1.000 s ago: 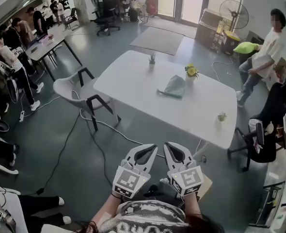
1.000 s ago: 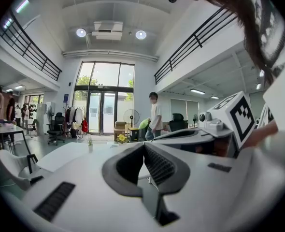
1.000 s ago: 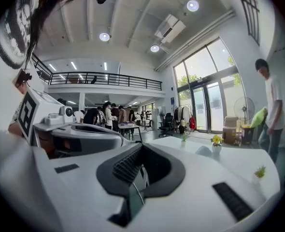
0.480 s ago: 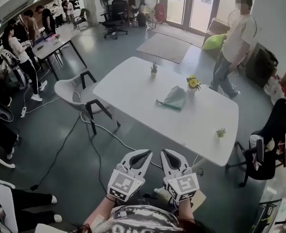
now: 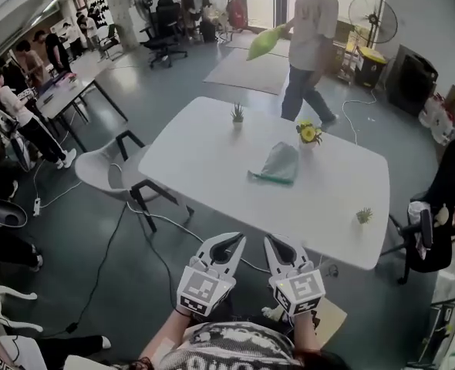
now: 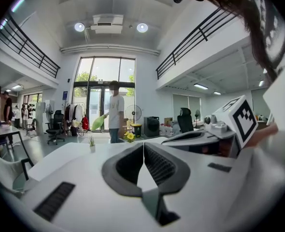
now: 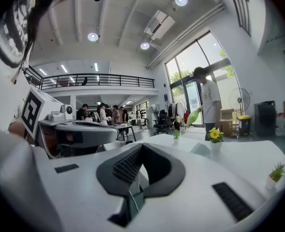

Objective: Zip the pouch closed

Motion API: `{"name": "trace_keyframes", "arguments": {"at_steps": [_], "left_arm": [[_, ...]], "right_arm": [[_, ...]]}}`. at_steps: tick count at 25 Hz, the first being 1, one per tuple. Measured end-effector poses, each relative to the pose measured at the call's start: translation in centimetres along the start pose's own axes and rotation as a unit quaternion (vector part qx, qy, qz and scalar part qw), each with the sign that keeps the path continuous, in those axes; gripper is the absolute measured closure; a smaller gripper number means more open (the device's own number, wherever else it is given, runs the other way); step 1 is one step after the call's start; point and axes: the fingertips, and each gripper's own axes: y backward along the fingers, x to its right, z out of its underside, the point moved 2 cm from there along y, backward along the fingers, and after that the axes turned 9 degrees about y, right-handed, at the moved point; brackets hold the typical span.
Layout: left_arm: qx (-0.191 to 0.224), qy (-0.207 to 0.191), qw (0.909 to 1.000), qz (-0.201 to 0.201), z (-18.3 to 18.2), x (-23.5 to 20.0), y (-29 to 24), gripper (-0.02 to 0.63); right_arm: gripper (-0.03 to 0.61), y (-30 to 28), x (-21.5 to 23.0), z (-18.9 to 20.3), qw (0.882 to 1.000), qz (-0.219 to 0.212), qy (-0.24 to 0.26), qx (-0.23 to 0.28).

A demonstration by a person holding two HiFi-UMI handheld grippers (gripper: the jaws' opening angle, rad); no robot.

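The left gripper and right gripper sit side by side just before the torso, pointing forward and slightly down. Both pairs of jaws are pressed together.

The left gripper and right gripper are white, beak-shaped shells lined with black ribbed pads. Each carries a cube of black-and-white square markers at its six o'clock end. The person wears a grey top with black print.
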Motion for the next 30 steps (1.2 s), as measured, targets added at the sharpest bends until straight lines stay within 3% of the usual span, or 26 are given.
{"name": "trace_keyframes", "arguments": {"at_steps": [9,15,20,30], "left_arm": [[-0.026,-0.001,0.996,0.086,-1.6,-11.8,-7.7,0.601],[-0.047,-0.004,0.9913,0.123,-1.6,-18.9,-11.8,0.6],[-0.057,-0.009,0.9857,0.159,-1.2,-21.6,-14.1,0.6],[-0.1,-0.001,0.9772,0.188,1.7,-23.2,-17.7,0.6]], "right_arm": [[0.588,-12.4,4.4,-0.3,0.996,0.063,-0.035,-0.042],[0.588,-19.2,6.4,-0.3,0.992,0.099,-0.046,-0.069],[0.586,-21.8,7.8,0.3,0.986,0.13,-0.056,-0.091],[0.588,-22.6,9.9,2.2,0.975,0.163,-0.076,-0.129]]}}
